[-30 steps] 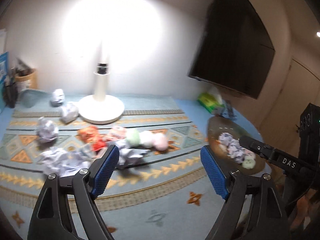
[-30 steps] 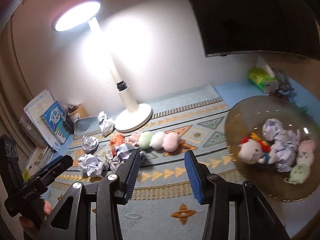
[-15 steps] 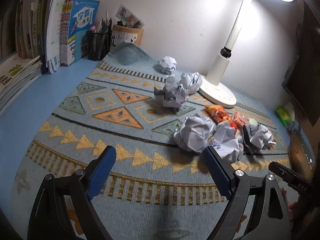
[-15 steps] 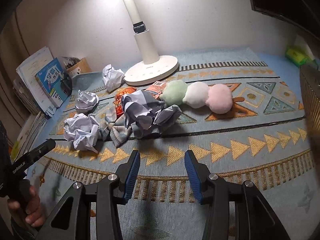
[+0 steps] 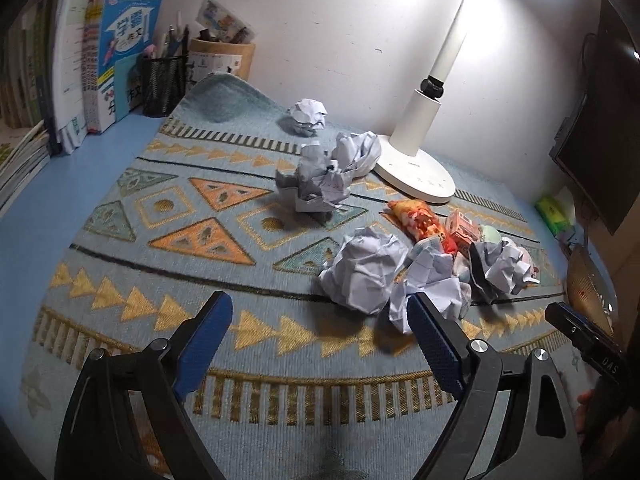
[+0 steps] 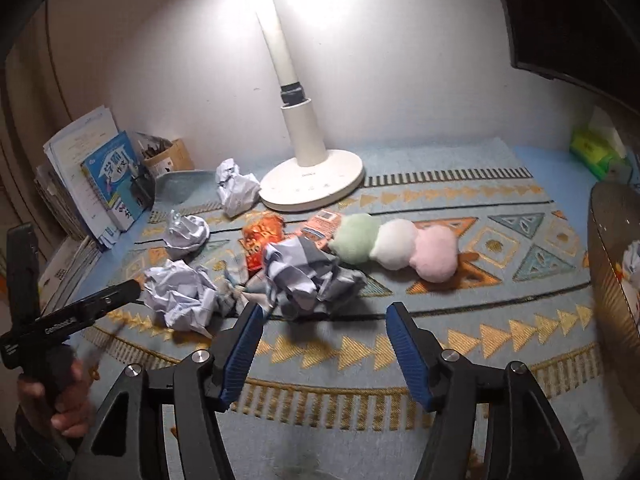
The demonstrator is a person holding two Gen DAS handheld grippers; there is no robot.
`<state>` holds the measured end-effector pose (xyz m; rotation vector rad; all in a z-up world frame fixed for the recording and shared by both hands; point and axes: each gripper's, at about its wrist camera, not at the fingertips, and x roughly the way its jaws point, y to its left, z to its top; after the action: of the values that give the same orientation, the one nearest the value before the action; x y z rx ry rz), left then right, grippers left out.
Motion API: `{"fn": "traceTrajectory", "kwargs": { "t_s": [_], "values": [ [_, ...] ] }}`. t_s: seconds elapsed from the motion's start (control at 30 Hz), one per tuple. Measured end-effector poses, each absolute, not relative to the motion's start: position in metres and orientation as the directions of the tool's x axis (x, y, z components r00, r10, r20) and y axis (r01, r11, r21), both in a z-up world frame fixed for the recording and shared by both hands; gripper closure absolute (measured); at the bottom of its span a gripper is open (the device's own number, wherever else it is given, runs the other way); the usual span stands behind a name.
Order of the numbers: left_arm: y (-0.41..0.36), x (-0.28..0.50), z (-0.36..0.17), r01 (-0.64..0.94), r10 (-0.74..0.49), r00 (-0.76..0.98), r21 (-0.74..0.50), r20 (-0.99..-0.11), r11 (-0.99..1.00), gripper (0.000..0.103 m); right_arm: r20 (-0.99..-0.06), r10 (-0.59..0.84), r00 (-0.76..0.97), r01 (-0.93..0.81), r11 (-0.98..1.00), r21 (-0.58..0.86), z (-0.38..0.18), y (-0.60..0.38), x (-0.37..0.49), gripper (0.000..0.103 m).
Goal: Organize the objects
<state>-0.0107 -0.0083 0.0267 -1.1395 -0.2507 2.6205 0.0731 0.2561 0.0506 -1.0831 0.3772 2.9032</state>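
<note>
A black mesh pen cup (image 5: 163,85) and a tan paper tub (image 5: 221,61) hold pens at far left. Crumpled white paper balls (image 5: 362,270) litter the patterned blue mat (image 5: 200,240). The left gripper (image 5: 320,344) gapes wide, empty. The right gripper (image 6: 322,346), jaws just opening, holds nothing.

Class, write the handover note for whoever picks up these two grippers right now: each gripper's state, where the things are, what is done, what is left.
Left gripper: open, empty, over the patterned mat, just short of the nearest crumpled paper ball.
Right gripper: jaws have just been opening, nothing between them, facing the grey crumpled paper.
On the mat: several paper balls, a red snack packet, a three-ball plush, the lamp base.
Done: the basket at the right edge already holds some items.
Left: the loose paper balls, packet and plush are not yet collected.
</note>
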Motion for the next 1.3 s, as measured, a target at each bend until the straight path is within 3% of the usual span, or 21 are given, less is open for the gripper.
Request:
{"fn": "traceTrajectory", "kwargs": {
  "t_s": [0.17, 0.3, 0.4, 0.47, 0.5, 0.53, 0.63, 0.8, 0.9, 1.0, 1.13, 1.3],
  "values": [
    [0.013, -0.047, 0.025, -0.247, 0.334, -0.612, -0.228, -0.717, -0.942, 0.015, -0.695, -0.052, -0.717, -0.069, -0.987, 0.144, 0.044, 0.232, 0.031, 0.039],
    [0.013, -0.055, 0.005, -0.267, 0.413, -0.566, -0.315, -0.714, -0.911, 0.015, -0.722, 0.001, -0.692, -0.12, -0.986, 0.114, 0.021, 0.233, 0.011, 0.039],
    [0.011, -0.054, 0.006, -0.262, 0.413, -0.573, -0.319, -0.708, -0.911, 0.015, -0.717, -0.055, -0.695, -0.134, -0.97, 0.205, 0.009, 0.248, 0.011, 0.059],
    [0.014, -0.053, 0.007, -0.254, 0.376, -0.591, -0.278, -0.714, -0.926, 0.025, -0.695, -0.086, -0.714, -0.142, -0.954, 0.265, 0.012, 0.26, 0.016, 0.064],
    [0.018, -0.053, 0.007, -0.264, 0.375, -0.585, -0.268, -0.719, -0.926, 0.045, -0.679, -0.089, -0.728, -0.146, -0.948, 0.281, 0.014, 0.264, 0.019, 0.065],
    [0.022, -0.053, 0.006, -0.274, 0.37, -0.579, -0.255, -0.727, -0.927, 0.056, -0.667, -0.094, -0.739, -0.149, -0.943, 0.297, 0.015, 0.268, 0.023, 0.065],
    [0.027, -0.048, 0.01, -0.283, 0.351, -0.608, -0.219, -0.712, -0.934, 0.061, -0.632, -0.105, -0.768, -0.152, -0.928, 0.34, 0.02, 0.275, 0.031, 0.066],
    [0.007, -0.038, 0.019, -0.244, 0.36, -0.682, -0.265, -0.637, -0.933, 0.061, -0.62, -0.048, -0.783, -0.18, -0.936, 0.301, 0.027, 0.275, 0.037, 0.066],
    [0.002, -0.04, 0.018, -0.226, 0.362, -0.681, -0.287, -0.637, -0.931, 0.061, -0.606, -0.036, -0.795, -0.177, -0.941, 0.29, 0.031, 0.273, 0.042, 0.066],
    [0.004, -0.038, 0.019, -0.225, 0.35, -0.692, -0.271, -0.632, -0.936, 0.061, -0.589, -0.027, -0.808, -0.179, -0.941, 0.287, 0.035, 0.274, 0.053, 0.072],
    [0.006, -0.026, 0.022, -0.206, 0.316, -0.713, -0.244, -0.626, -0.948, 0.061, -0.59, -0.097, -0.802, -0.159, -0.916, 0.367, 0.035, 0.279, 0.083, 0.075],
    [0.006, 0.012, 0.023, -0.208, 0.322, -0.723, -0.253, -0.611, -0.945, 0.061, -0.618, -0.295, -0.729, -0.083, -0.858, 0.507, 0.02, 0.284, 0.117, 0.074]
  ]
}}
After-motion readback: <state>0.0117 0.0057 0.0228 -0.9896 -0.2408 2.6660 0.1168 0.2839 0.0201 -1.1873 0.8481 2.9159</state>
